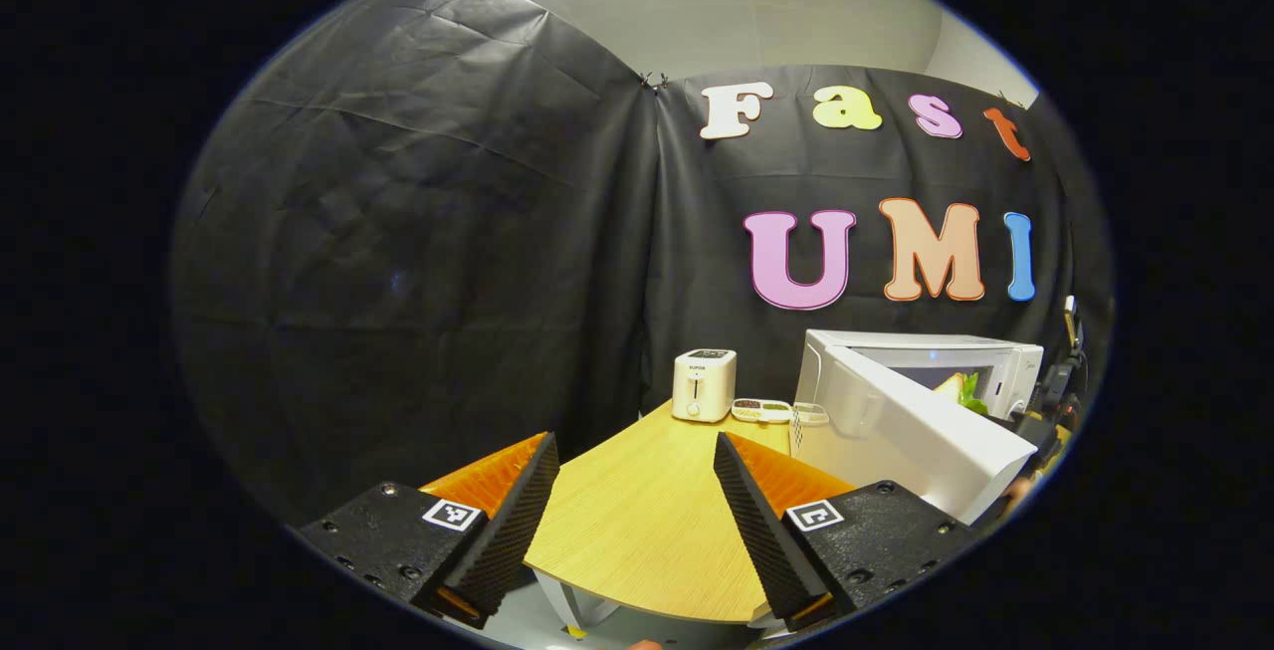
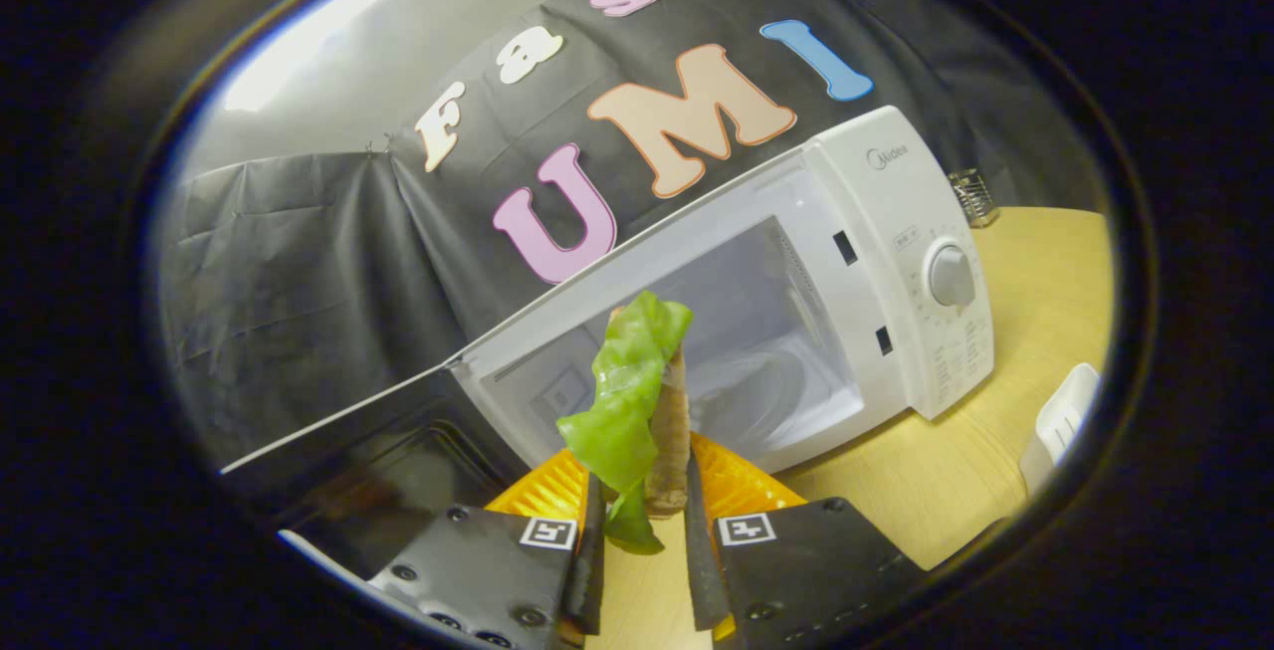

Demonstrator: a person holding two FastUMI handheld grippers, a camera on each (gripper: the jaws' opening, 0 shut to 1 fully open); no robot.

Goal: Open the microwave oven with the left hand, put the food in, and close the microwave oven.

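The oven (image 2: 796, 302) fills mid-frame of the right gripper view, door (image 2: 348, 451) swung to the lower left so the cavity is free. The right tool (image 2: 642, 521) pinches the food (image 2: 637, 401) upright at bottom centre, facing that opening. The left tool (image 1: 632, 521) gapes wide, empty over the surface (image 1: 637, 501).

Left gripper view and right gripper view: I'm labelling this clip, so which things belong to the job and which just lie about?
In the job:
microwave oven, door open
sandwich, held in right gripper
left gripper, open

Lying about:
toaster
snack tray
wire holder
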